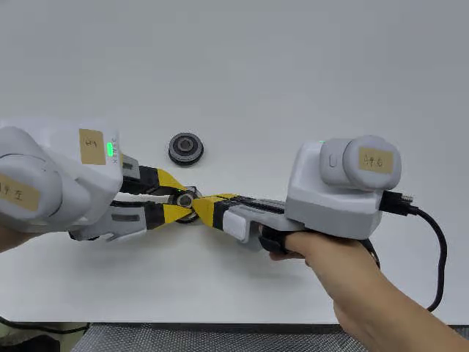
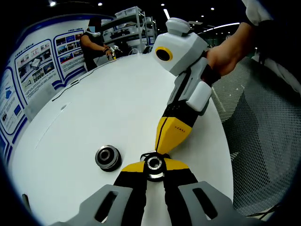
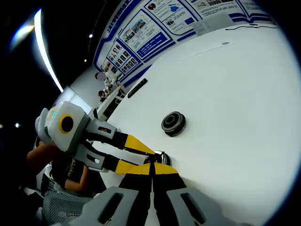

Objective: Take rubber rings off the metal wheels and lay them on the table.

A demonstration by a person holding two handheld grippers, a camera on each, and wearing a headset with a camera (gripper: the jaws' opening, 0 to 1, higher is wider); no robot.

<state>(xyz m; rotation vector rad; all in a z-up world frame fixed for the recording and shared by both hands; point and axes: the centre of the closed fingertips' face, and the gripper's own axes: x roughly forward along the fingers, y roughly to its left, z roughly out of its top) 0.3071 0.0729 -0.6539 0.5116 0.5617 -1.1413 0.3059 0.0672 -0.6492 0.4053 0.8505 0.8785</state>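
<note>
**Both tools at one wheel; a second wheel lying free**

The table (image 1: pixel 293 73) is recorded as plain, matt white, and its far edge is seen as curved in the gripper views. The held wheel (image 2: pixel 154 163) is caught between the yellow-tipped jaws of the left tool (image 1: pixel 178 198), which is clenched on it from both sides. Whether this wheel rests on the table or is lifted just clear cannot be told. The right tool (image 3: pixel 153 170) is set against the same wheel from the opposite side. Its jaws are pressed close together, with the tips at the wheel's rim. Whether any rubber is pinched between them cannot be told. The right tool is gripped by a hand (image 1: pixel 322 249), and a black cable (image 1: pixel 432 242) is looped from its rear over the table.

A free wheel (image 1: pixel 186 147), with a dark outer band, is laid flat on the table near the tool tips but apart from them.

Blue-bordered posters (image 3: pixel 155 23) are noted on the wall. Shelving with bins (image 2: pixel 134 23) and a standing person (image 2: pixel 94 42) are noted at the far edge. Grey mesh (image 2: pixel 254 141) is seen beside the table's near edge.
</note>
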